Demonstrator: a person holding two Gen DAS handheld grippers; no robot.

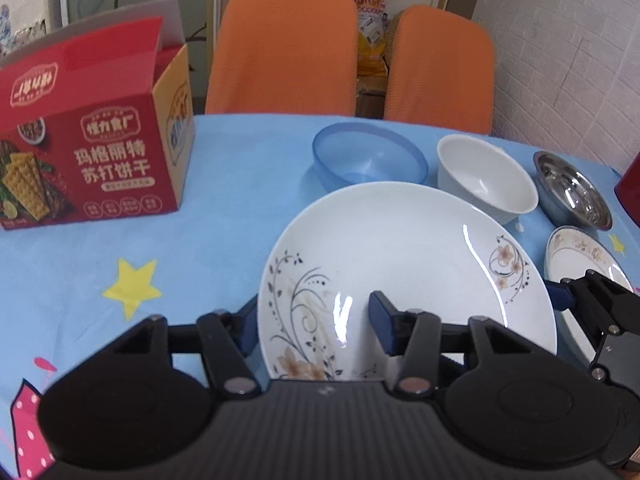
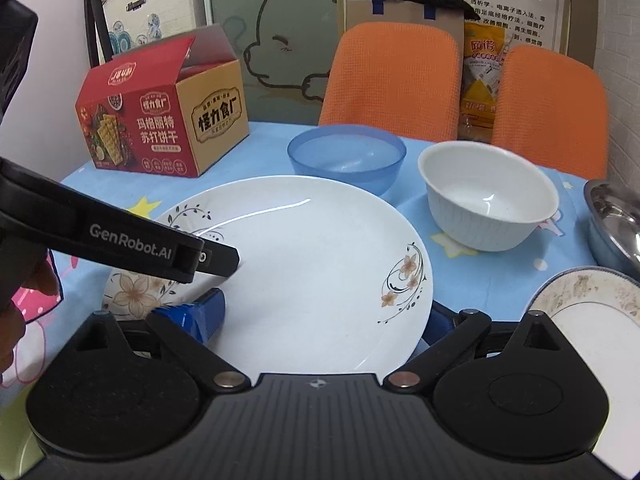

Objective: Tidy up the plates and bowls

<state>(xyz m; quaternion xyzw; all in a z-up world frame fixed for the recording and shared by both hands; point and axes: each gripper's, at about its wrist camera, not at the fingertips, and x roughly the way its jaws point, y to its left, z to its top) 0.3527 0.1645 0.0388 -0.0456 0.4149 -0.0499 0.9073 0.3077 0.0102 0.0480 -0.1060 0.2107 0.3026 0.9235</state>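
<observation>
A large white plate with floral print lies on the blue tablecloth. My left gripper is open with its jaws astride the plate's near-left rim, one blue pad inside the plate and one outside. My right gripper is open astride the plate's near-right rim; it also shows in the left wrist view. Behind the plate stand a blue plastic bowl, a white bowl and a steel bowl. A smaller patterned plate lies at the right.
A red cracker box stands open at the back left. Two orange chairs stand behind the table. A red object is at the right edge. The left gripper's body crosses the right wrist view.
</observation>
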